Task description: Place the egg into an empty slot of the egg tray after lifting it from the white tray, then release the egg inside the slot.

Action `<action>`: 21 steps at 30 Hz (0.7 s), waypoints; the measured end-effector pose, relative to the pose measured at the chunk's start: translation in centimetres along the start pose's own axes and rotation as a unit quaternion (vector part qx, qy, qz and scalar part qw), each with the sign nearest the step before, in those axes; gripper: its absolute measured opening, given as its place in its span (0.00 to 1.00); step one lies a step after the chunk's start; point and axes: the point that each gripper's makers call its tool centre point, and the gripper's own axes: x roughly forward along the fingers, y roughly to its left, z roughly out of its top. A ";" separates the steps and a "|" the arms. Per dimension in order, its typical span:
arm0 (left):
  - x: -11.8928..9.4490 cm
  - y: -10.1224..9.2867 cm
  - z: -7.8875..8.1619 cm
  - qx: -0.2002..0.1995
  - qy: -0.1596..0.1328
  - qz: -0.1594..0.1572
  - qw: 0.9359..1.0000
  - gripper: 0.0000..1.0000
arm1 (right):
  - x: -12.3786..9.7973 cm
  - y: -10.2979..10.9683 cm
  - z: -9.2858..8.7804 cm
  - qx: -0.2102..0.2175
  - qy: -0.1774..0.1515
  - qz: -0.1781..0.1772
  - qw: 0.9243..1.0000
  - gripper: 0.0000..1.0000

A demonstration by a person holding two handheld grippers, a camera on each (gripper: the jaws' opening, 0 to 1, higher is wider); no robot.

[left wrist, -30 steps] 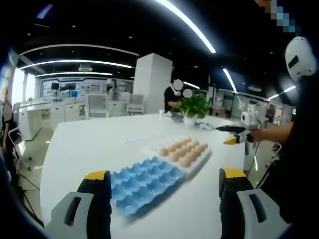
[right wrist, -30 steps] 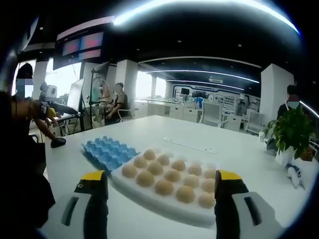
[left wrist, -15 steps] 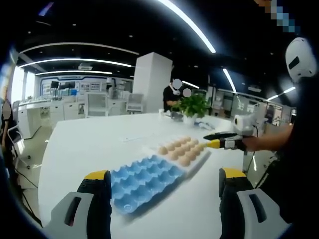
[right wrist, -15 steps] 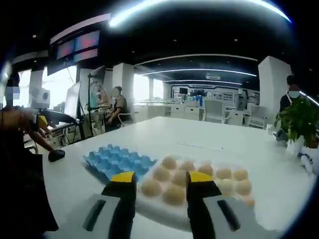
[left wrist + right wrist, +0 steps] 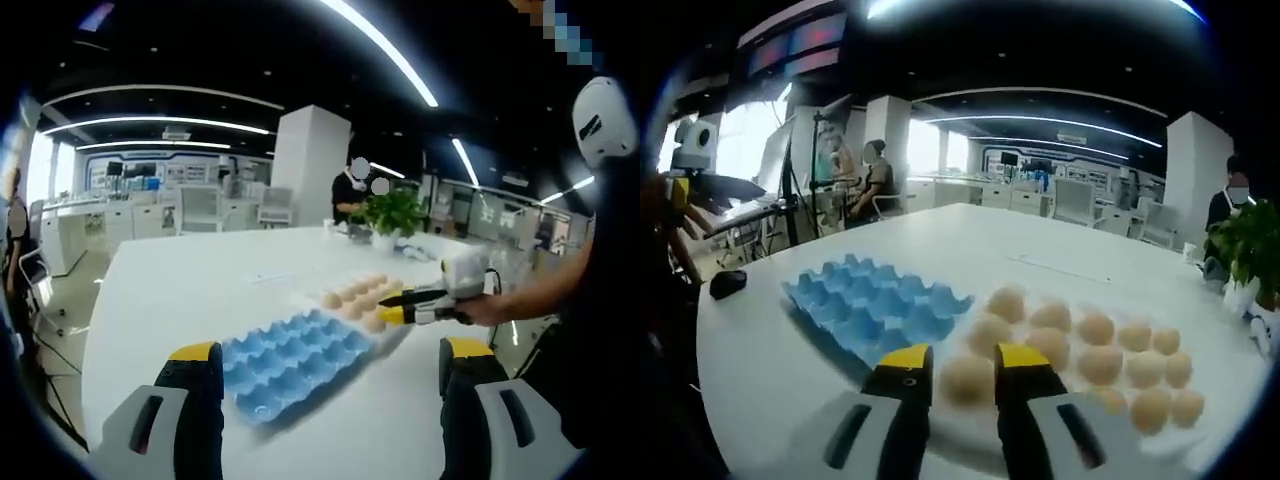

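on white desk (image 5: pixel 970 245), blue egg tray (image 5: pixel 872 305) sits empty, touching white tray (image 5: pixel 1040 440) of eggs. right gripper (image 5: pixel 953 366) low over white tray's near edge, jaws narrowed either side of front egg (image 5: pixel 967 379); contact cannot be told. left gripper (image 5: pixel 330 362) hangs above desk's near edge, jaws spread wide, holding nothing. potted plant (image 5: pixel 392 213) near far edge. no readable writing or labels.
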 end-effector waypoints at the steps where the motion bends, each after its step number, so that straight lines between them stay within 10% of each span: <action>1: 0.0 0.0 0.0 0.000 0.000 0.000 1.000 0.90 | 0.1 0.0 -0.2 0.000 0.003 -0.004 1.000 0.25; 21: 0.2 0.1 0.4 0.000 -0.005 -0.003 1.000 0.90 | 0.8 -0.1 -1.6 -0.038 0.035 -0.001 0.999 0.26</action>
